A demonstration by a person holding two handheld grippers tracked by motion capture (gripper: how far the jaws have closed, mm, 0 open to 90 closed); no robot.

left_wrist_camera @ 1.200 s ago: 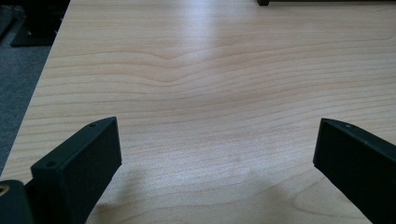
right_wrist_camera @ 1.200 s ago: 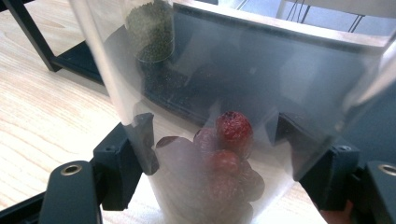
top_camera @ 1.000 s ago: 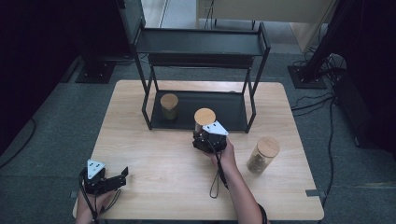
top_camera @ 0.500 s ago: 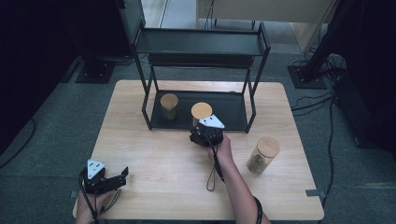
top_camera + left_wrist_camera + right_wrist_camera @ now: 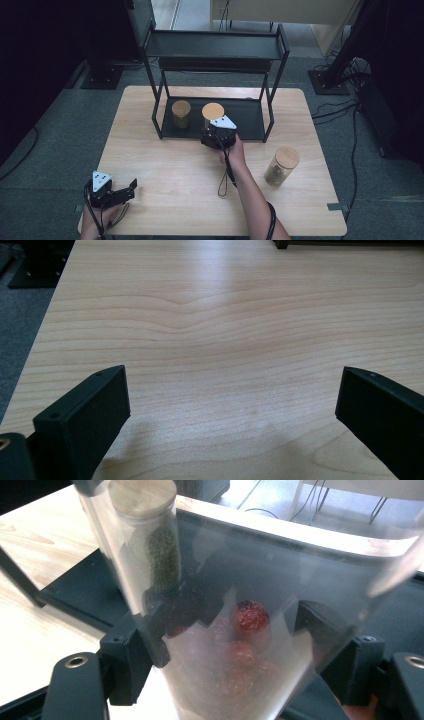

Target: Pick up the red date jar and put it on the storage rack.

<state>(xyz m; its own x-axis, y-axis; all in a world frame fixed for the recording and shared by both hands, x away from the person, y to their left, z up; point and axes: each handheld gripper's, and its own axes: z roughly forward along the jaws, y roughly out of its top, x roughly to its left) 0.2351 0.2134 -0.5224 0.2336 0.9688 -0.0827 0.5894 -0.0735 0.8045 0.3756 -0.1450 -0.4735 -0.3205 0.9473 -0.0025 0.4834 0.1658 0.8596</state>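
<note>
**Observer:** What have you got in the right gripper (image 5: 216,131)?

**Me:** A clear jar of red fruit (image 5: 240,645), dates by the look of them. My right jaws are clamped on its glass sides, and its wooden lid (image 5: 213,110) shows from above just past the gripper's grey plate.

**Observer:** Anything different from a second ago?

**Me:** Yes. A second ago I held that jar over the bare table (image 5: 150,150) in front of the black rack (image 5: 215,46). Since then I've carried it forward, and now it sits at the front edge of the rack's lower shelf (image 5: 250,116), close to the right of the jar of green beans (image 5: 181,114) that already stands there. In the right gripper view that green jar is just behind my jar, on the left.

**Observer:** So what does that mean for the job?

**Me:** I'd judge I'm shelving jars, and this one is nearly in. Whether its base is touching the shelf yet I can't tell. It needs to settle upright without knocking its neighbour before I let go.

**Observer:** And the other hand?

**Me:** My left gripper (image 5: 125,189) rests near the table's front left corner, jaws spread wide over bare wood, holding nothing. A third jar (image 5: 281,166) with darker contents waits on the table to the right, well apart from the rack.
</note>
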